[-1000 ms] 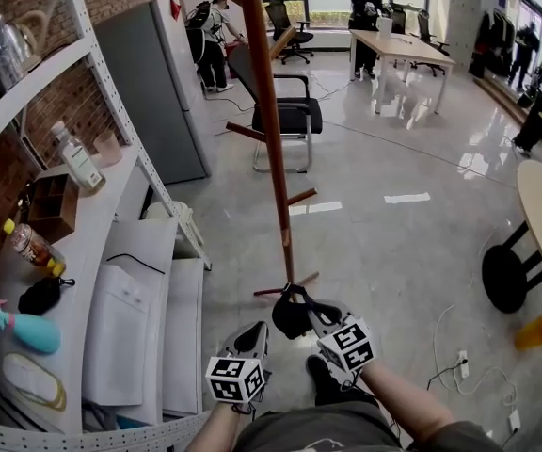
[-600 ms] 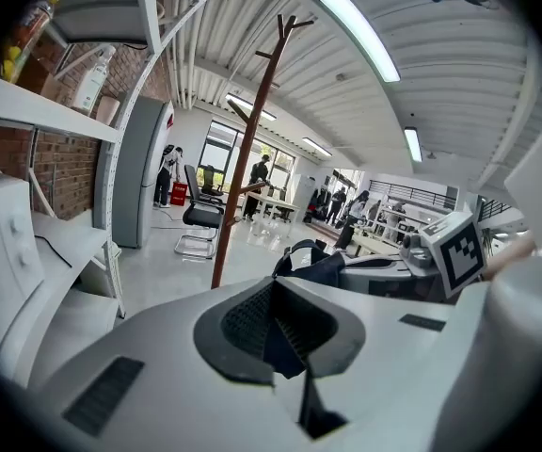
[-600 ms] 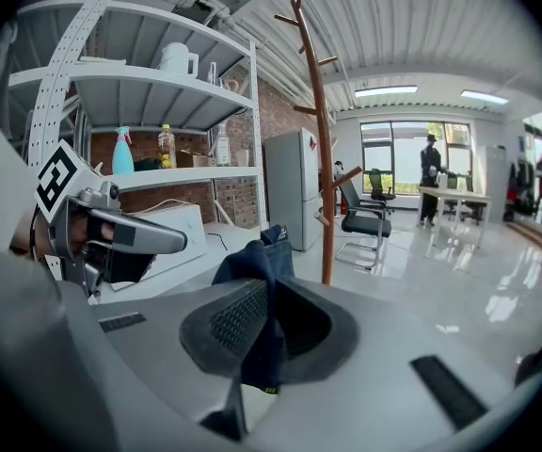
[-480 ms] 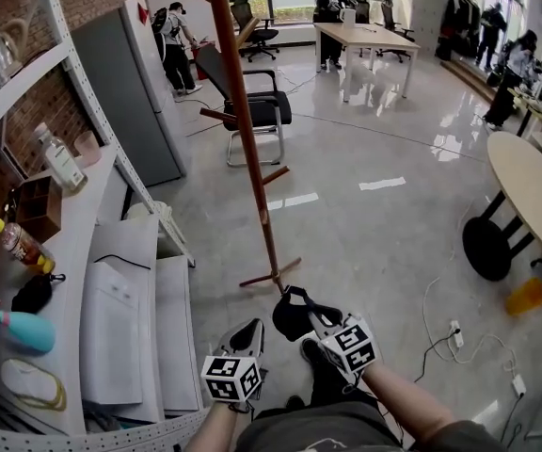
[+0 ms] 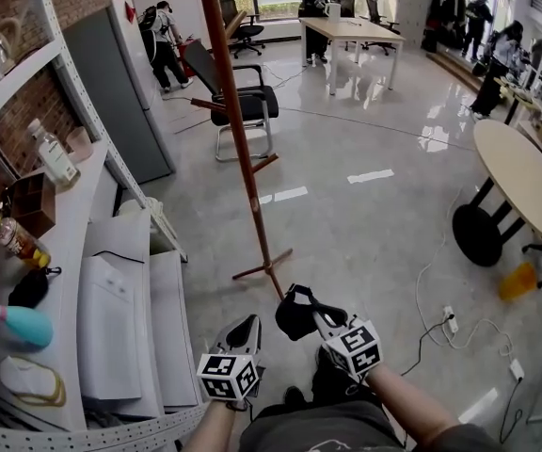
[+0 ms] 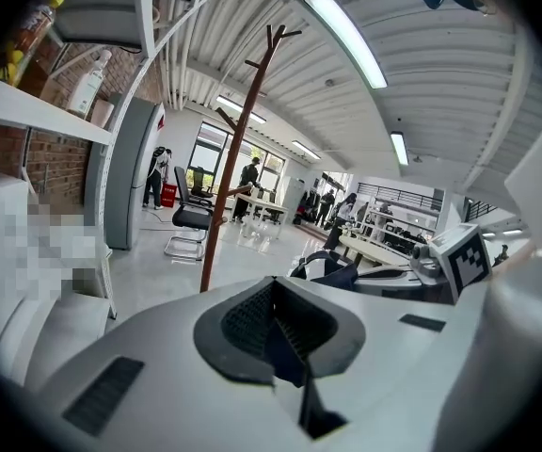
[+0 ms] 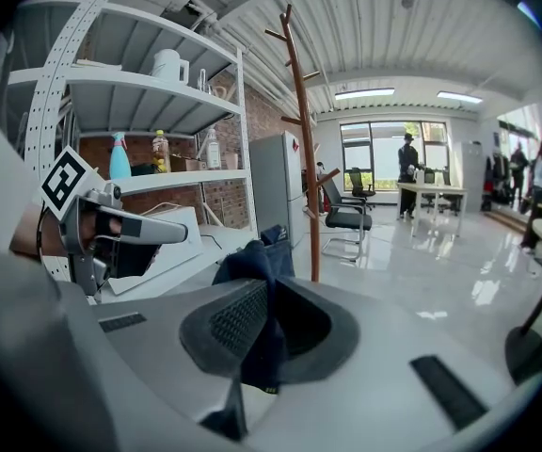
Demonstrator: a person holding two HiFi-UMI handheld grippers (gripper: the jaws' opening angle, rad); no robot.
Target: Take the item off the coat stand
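Dark item (image 5: 296, 314) clear of coat stand (image 5: 236, 130), hanging just short of stand's foot, person's side. Right tool (image 5: 316, 318) pinching it, fabric bunched between pads. Left tool (image 5: 246, 329) pressed together, nothing seen in it, also short of stand's foot.

We count one coat stand (image 5: 238, 139), one dark cloth item (image 5: 293, 316) and two grippers, the left gripper (image 5: 244, 328) and the right gripper (image 5: 310, 314). There is one black chair (image 5: 241, 104). There are two desks, a round desk (image 5: 520, 172) and a long desk (image 5: 351, 31). Two bottles stand on the shelf (image 5: 81, 201), a clear bottle (image 5: 53, 155) and a yellow-capped bottle (image 5: 15, 240). Far off we make out perhaps four people (image 5: 163, 38).
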